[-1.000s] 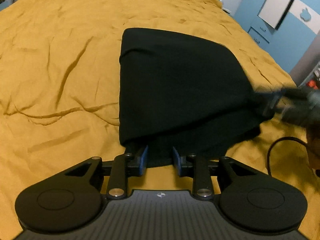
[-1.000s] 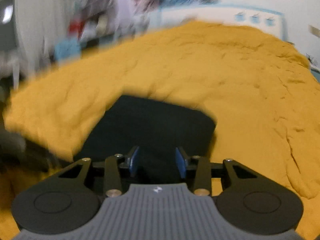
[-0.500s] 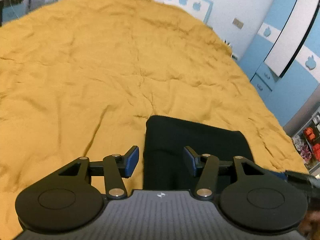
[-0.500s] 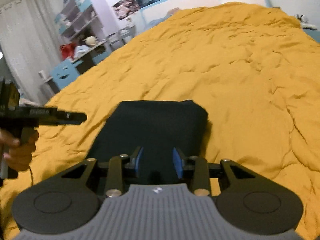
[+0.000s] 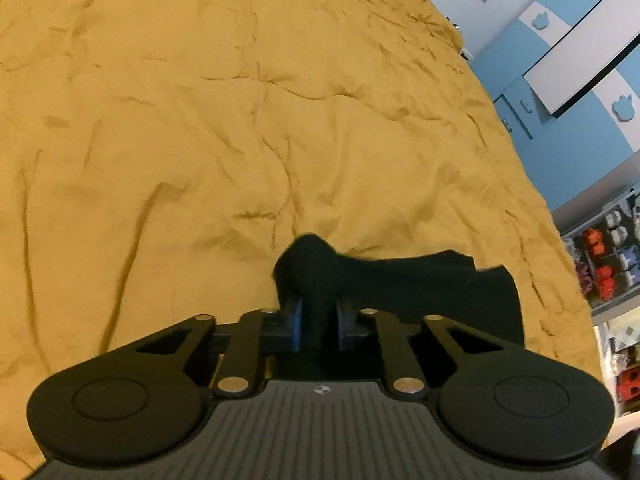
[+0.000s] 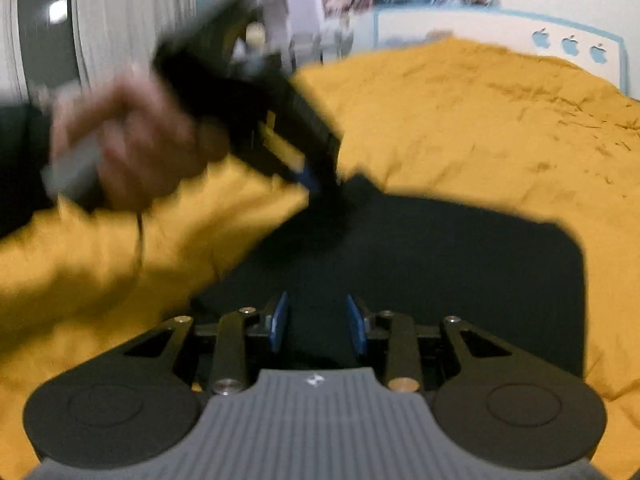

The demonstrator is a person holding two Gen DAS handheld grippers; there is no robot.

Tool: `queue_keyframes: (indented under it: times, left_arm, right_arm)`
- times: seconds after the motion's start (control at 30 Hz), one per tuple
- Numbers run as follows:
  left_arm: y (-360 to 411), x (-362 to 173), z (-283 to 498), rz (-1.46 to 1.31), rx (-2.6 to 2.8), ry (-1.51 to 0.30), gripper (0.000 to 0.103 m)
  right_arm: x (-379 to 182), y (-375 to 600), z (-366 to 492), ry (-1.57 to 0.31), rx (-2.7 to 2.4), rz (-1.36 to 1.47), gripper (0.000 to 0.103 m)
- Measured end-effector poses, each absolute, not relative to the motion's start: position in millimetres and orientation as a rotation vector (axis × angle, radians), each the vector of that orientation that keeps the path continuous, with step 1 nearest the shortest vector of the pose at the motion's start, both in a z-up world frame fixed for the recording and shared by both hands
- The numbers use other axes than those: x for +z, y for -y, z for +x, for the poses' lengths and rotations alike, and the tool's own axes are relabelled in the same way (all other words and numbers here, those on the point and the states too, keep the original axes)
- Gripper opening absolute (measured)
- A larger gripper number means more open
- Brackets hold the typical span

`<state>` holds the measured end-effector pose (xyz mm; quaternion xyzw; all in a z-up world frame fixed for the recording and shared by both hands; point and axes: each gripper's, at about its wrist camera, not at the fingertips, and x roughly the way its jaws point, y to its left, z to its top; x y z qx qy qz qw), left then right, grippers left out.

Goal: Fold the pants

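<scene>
Left tool [image 5: 319, 326], seen from its own wrist: blue pads closed on a bunched ridge of the black pants [image 5: 420, 280], fabric pinched up into a hump just ahead of the fingertips. Rest of the garment spread flat to the right on the yellow bedspread [image 5: 200, 140], apparently already folded down into a compact block. Blue wardrobe [image 5: 560, 80] beyond the far edge of the bed, well apart from the work.

Seen from the right wrist: right tool [image 6: 318, 328] poised low over the near edge of the pants [image 6: 440, 272], blue pads parted with only dark cloth showing in the gap, nothing pinched between them. Across the garment, the left tool [image 6: 320, 184] blurred, gripped by the left hand [image 6: 132, 144], tip buried in the far-left corner of the fabric. Blur too strong to judge the exact angle there.

Judged as a late fold: one corner taken, the matching corner on the right side not yet taken. Probably called for next: closing the right tool on the near edge, then lifting both corners together and carrying them across so the edges meet. Worth watching: thick layered cloth slipping out of a shallow pinch, and the folded stack underneath dragging out of square.
</scene>
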<state>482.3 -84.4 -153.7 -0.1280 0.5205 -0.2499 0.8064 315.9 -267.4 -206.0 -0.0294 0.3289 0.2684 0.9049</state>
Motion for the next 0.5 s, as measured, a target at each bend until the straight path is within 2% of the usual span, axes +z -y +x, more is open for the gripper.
queue_keyframes:
  times: [0.1,0.13,0.27,0.37,0.43,0.5]
  left_arm:
    - [79,-155,501,-0.369,-0.472,-1.102,0.007]
    - [74,-154,508,-0.421,-0.400,-1.070,0.000]
    - [63,-142,515,-0.429,-0.245,-0.989,0.000]
    - [55,-124,483,-0.390,-0.299,-0.908,0.011]
    - [46,-119,455,-0.390,-0.338,-0.869,0.026]
    - [39,-122,428,-0.428,-0.397,-0.876,0.031]
  right_arm:
    - [-206,271,326,-0.808,0.578,0.000,0.030]
    - [-205,275,328,-0.821,0.588,0.017,0.030]
    - [-203,278,322,-0.777,0.608,0.023,0.030]
    - [-189,299,320,-0.756,0.640,0.131,0.030]
    - [-176,321,318,-0.706,0.593,0.179,0.030]
    - [-166,340,315,-0.663,0.516,0.157,0.030]
